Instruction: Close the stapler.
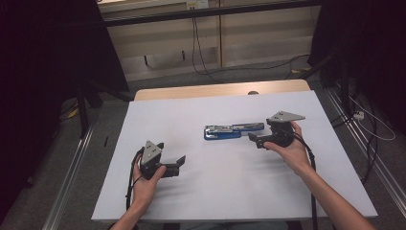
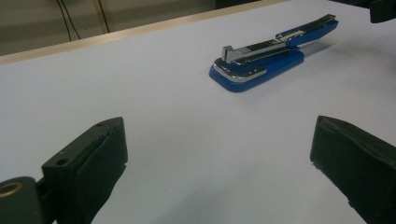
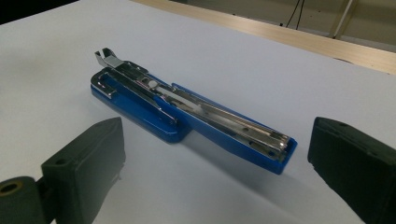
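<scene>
My bench [image 1: 158,191] carries the blue stapler [image 1: 233,130] mid-surface, swung open flat, long axis running across, base end pointing left. Right claw [image 1: 255,140] gapes wide just beside its far end; left claw [image 1: 178,164] also wide, well apart. I judge a careless pinch could skid it sideways.
</scene>
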### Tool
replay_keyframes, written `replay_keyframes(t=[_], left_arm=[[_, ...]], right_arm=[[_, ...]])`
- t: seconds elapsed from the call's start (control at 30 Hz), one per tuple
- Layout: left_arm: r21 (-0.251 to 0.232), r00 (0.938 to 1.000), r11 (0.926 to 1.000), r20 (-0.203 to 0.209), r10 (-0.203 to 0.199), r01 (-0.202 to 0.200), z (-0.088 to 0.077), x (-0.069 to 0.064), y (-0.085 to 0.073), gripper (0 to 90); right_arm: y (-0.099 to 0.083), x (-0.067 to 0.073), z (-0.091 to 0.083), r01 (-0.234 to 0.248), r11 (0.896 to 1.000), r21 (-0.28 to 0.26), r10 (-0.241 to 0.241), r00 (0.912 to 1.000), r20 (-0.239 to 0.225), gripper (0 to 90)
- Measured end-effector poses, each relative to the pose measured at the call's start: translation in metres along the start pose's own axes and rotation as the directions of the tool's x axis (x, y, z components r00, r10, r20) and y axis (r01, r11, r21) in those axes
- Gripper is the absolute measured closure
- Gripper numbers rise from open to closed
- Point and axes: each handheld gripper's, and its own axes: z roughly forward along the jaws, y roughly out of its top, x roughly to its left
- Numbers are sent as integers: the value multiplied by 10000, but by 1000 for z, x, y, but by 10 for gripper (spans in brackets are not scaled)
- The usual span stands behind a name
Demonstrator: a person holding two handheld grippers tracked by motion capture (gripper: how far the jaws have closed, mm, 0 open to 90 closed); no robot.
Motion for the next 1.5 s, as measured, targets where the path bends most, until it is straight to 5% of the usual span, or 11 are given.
replay_keyframes(t=[0.7, 1.03, 1.23, 1.5], left_arm=[[-166, 9984, 9983, 145, 554, -552, 35, -7, 22, 42], [-11, 9983, 9991, 415, 417, -417, 60, -9, 32, 38], [84, 9976, 9976, 124, 688, -689, 65, -4, 30, 38], [-17, 9983, 9983, 21, 579, -579, 71, -2, 35, 41]], right_arm=[[-14, -11, -18, -515, 9983, -265, 526, 9976, 454, 94], [-18, -16, -24, -599, 9982, -68, 602, 9963, 608, 276], [-19, -18, -20, -597, 9981, -117, 603, 9959, 680, 372], [-20, -19, -17, -542, 9985, 41, 539, 9965, 637, 463]])
